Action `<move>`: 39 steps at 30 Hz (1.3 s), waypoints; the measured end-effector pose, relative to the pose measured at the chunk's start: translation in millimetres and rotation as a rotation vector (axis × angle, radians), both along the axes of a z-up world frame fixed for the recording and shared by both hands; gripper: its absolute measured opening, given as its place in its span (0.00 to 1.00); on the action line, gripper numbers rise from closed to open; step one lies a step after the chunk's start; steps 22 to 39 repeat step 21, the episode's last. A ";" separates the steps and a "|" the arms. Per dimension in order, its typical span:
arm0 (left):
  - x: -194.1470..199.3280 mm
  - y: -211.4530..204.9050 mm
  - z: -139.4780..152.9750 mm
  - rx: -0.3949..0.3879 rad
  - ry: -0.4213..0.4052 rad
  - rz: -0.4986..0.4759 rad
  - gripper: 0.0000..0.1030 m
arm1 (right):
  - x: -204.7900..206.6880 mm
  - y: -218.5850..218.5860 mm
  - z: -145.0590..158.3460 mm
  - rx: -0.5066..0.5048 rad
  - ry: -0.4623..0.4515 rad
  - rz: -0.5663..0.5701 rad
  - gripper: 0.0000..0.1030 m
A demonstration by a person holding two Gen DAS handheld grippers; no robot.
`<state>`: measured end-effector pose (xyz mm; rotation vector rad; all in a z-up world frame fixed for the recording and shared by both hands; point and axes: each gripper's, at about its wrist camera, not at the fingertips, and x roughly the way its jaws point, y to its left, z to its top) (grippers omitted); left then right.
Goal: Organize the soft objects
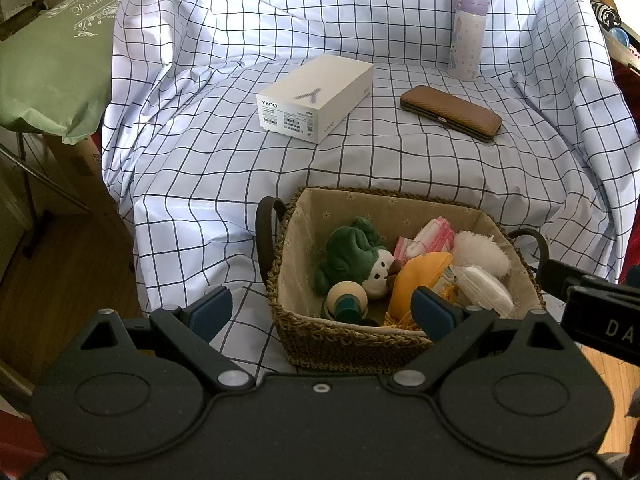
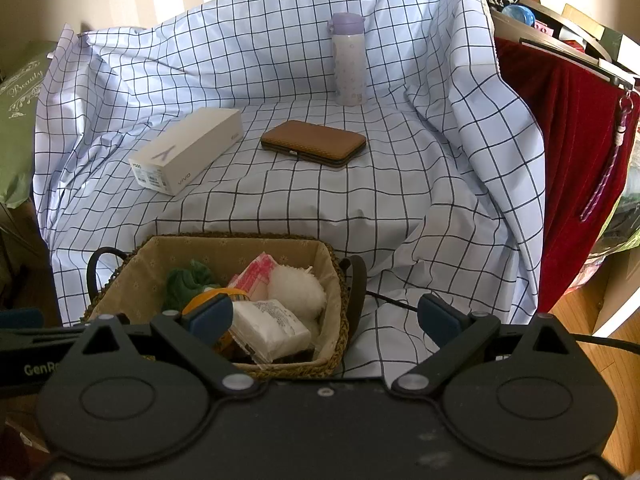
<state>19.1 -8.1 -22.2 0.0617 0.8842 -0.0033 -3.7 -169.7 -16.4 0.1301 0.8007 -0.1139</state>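
Checked cloth point(image 1: 224, 168) drapes the whole seat, with the woven basket point(image 1: 344, 340) at its near edge. Soft toys, tissue packs and a yellow pouch point(image 1: 416, 280) already lie inside; only a white box point(image 1: 316, 100), brown case point(image 1: 452, 118) and bottle point(image 1: 468, 36) stay outside, all hard. Left gripper point(image 1: 322, 314) and right gripper point(image 2: 324, 322) hover spread, empty. Sorting looks finished; next likely withdrawal.

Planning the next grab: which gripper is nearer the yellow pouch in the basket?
Left. The left gripper hangs open right over the yellow pouch; the right gripper sits toward the basket's right rim.
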 end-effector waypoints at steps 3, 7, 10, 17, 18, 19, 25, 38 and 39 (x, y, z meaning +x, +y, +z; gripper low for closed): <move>-0.2 0.0 -0.1 0.000 0.000 0.000 0.91 | 0.1 0.0 0.1 0.000 0.000 0.000 0.97; -0.2 0.1 -0.3 0.000 0.000 0.000 0.91 | 0.4 -0.1 0.1 0.000 0.000 0.000 0.97; -0.2 0.2 0.0 0.000 0.000 0.000 0.91 | 0.0 0.2 -0.2 0.000 0.000 0.000 0.97; -1.0 2.4 -1.6 0.002 0.000 0.006 0.91 | 0.1 0.4 -0.2 0.000 0.001 0.001 0.97; -1.2 3.0 -1.8 0.002 0.001 0.006 0.91 | -0.1 0.5 -0.3 0.000 0.001 0.001 0.97; -1.4 3.3 -2.2 0.002 0.002 0.006 0.91 | 0.3 0.3 -0.2 0.000 0.001 0.001 0.97; -1.4 3.4 -2.0 0.001 0.001 0.004 0.91 | 0.3 0.4 -0.2 0.000 0.001 0.000 0.97; -1.4 3.4 -2.0 0.001 0.001 0.004 0.91 | 0.3 0.4 -0.2 0.000 0.001 0.000 0.97; -1.4 3.4 -2.0 0.001 0.001 0.004 0.91 | 0.3 0.4 -0.2 0.000 0.001 0.000 0.97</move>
